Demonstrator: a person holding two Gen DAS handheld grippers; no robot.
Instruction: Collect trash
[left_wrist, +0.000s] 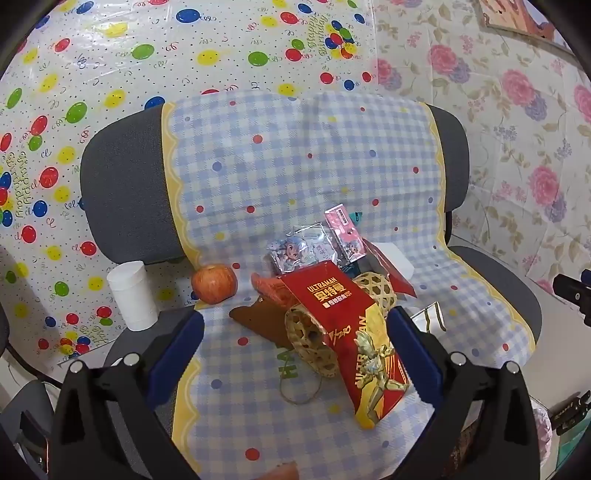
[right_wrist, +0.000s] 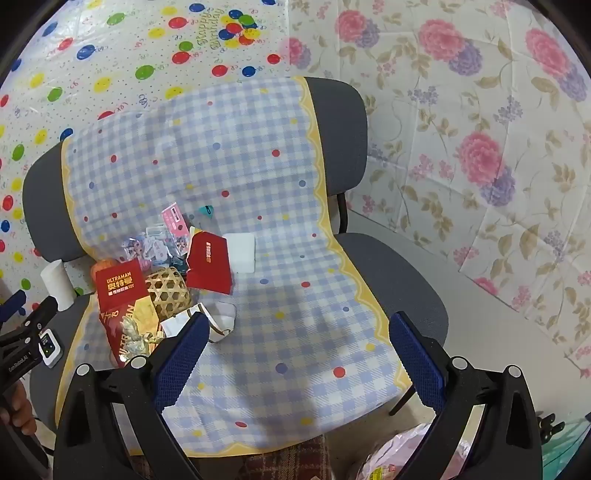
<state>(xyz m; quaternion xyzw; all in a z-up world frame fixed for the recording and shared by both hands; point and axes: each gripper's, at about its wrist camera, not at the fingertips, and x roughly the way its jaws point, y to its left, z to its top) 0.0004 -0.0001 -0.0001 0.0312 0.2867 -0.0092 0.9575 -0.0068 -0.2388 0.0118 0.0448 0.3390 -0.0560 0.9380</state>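
Clutter on a cloth-covered chair (left_wrist: 122, 206), both grippers open.
Wrapper (left_wrist: 343, 332) drapes over woven balls (left_wrist: 310, 339); apple (left_wrist: 214, 283) and cup (left_wrist: 132, 295) stand beside them.

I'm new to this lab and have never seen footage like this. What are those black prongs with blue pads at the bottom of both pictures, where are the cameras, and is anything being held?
No robot: a person holds a two-finger gripper in each hand, with a fisheye camera on each looking along its fingers. One picture is from the left gripper, the other from the right gripper. Both are open and hold nothing.

Ahead is a grey chair under a checked cloth. On it lie a red Ultraman packet, woven bamboo balls, cartoon card packets, an apple and a white block. A white cup stands beside the seat.
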